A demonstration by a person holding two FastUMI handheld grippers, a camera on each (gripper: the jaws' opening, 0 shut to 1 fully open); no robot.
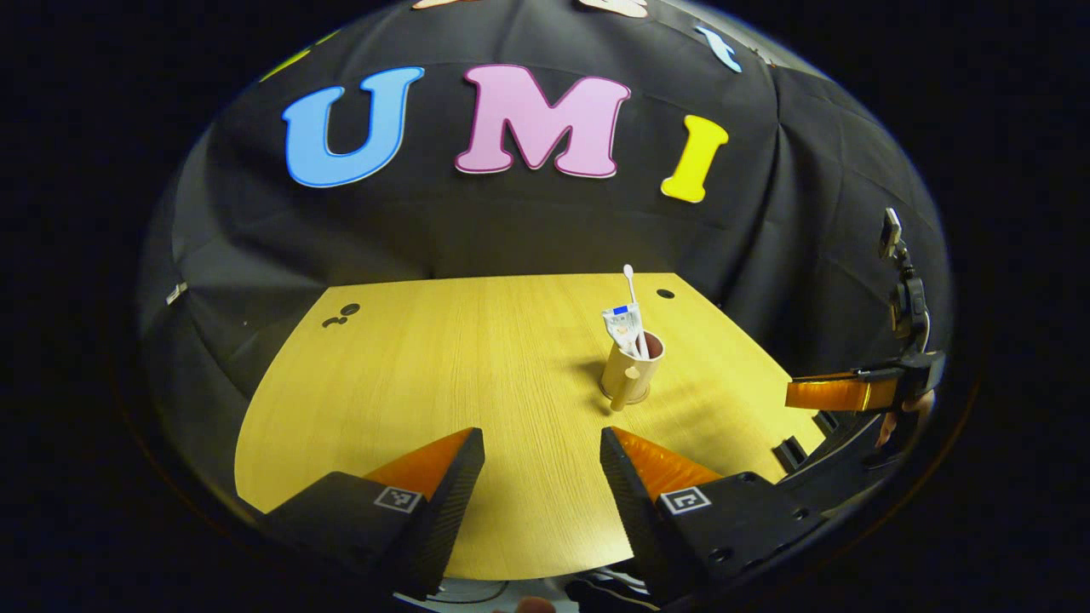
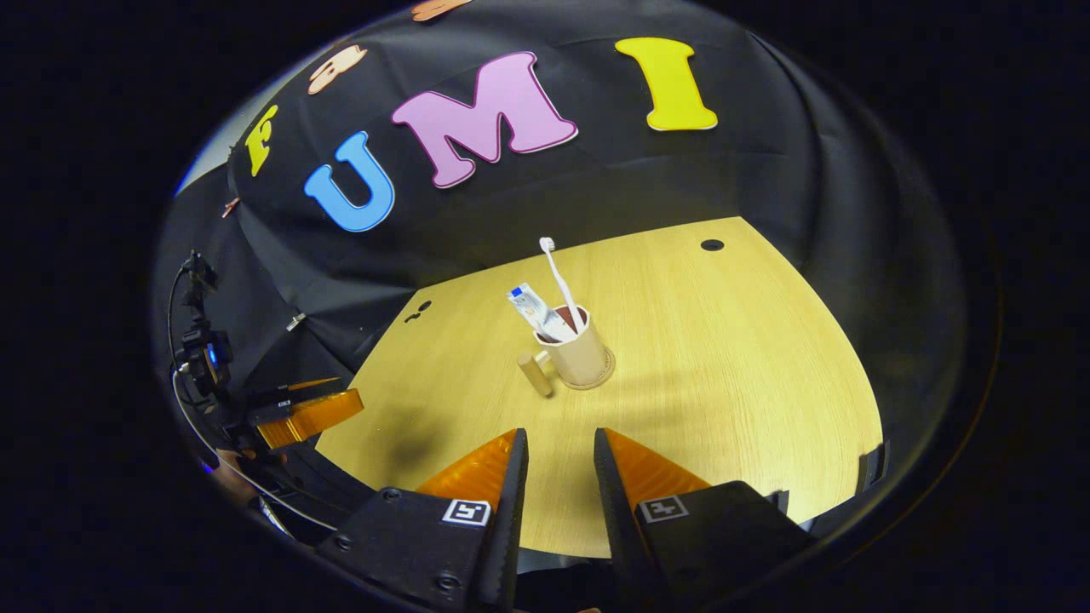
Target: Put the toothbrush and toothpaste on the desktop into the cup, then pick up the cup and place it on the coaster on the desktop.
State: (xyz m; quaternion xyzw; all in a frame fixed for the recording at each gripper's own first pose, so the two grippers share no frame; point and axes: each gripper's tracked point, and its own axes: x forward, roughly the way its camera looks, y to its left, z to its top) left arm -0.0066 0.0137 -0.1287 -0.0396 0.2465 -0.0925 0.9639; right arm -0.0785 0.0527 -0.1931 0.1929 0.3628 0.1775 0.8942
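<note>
- Left gripper view: the cup (image 1: pixel 632 368) stands upright on the wooden desktop (image 1: pixel 443 375), right of the middle, well ahead of the fingers
- The cup sits on the round coaster (image 1: pixel 624 396), whose rim peeks out under its base; its peg-like handle (image 1: pixel 622 393) points toward the camera
- The toothbrush (image 1: pixel 631 289) stands in the cup with its head up, and the toothpaste (image 1: pixel 621 322) leans in the cup beside it, flat end up
- The left gripper (image 1: pixel 542 455) hangs above the near edge of the desktop, its fingers spread wide with bare wood between them, touching nothing
- The right gripper (image 2: pixel 559 455) is also apart from the cup, over the near edge; its fingers stand a narrow gap apart, nothing between them
- In the right gripper view the cup rests on the coaster near the middle of the desktop, handle toward the lower left
- The other gripper shows at the far side edge in each view
</note>
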